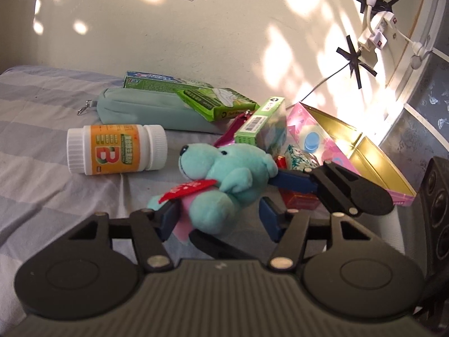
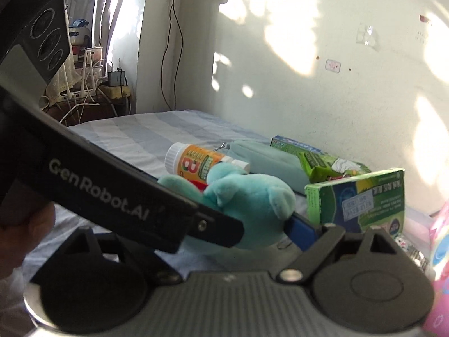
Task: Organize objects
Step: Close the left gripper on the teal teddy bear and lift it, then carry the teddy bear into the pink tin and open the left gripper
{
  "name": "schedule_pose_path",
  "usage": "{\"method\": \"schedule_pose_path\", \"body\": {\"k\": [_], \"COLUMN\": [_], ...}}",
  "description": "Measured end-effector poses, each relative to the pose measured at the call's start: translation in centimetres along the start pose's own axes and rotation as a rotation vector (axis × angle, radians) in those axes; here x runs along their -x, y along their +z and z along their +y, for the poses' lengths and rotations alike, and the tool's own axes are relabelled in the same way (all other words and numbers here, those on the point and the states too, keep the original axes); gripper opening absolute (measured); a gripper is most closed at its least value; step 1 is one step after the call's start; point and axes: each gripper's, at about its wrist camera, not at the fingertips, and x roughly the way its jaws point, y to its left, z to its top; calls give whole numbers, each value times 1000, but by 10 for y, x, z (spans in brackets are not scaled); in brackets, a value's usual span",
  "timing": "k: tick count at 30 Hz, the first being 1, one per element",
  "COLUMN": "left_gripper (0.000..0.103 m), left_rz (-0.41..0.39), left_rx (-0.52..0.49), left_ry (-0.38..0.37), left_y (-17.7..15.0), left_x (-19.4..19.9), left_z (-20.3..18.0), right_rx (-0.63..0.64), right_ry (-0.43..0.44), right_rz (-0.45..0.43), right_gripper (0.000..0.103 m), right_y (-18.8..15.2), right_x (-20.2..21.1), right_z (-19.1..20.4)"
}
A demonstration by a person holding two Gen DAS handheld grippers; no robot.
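A teal plush bear (image 1: 224, 185) with a red tag lies on the striped bed sheet (image 1: 42, 146). My left gripper (image 1: 219, 219) is open, its blue fingers either side of the bear's lower body. My right gripper (image 1: 269, 179) reaches in from the right; one blue finger touches the bear's back. In the right wrist view the bear (image 2: 252, 205) sits between my right gripper's fingers (image 2: 266, 233), with the left gripper's body crossing in front; I cannot tell whether it grips.
An orange vitamin bottle (image 1: 116, 148) lies to the left. A teal pouch (image 1: 151, 109), toothpaste box (image 1: 157, 81) and green boxes (image 1: 261, 123) lie behind. A pink box with gold lining (image 1: 350, 151) stands at right by the wall.
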Motion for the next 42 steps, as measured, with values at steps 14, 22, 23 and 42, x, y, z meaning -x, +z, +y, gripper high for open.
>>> {"method": "schedule_pose_path", "body": {"k": [14, 22, 23, 42], "left_gripper": [63, 63, 63, 74], "left_rz": [12, 31, 35, -51], "left_rx": [-214, -345, -357, -328], "left_ry": [-185, -281, -292, -242], "left_y": [23, 36, 37, 35], "left_x": [-38, -84, -92, -92], "left_z": [-132, -222, -230, -233], "right_rx": [-51, -161, -177, -327], "right_ry": [-360, -537, -554, -678], "right_rz": [-165, -226, -228, -198], "right_gripper": [90, 91, 91, 103], "right_y": [-36, -49, -52, -91], "right_x": [111, 153, 158, 159], "right_z": [-54, -132, -141, -190]}}
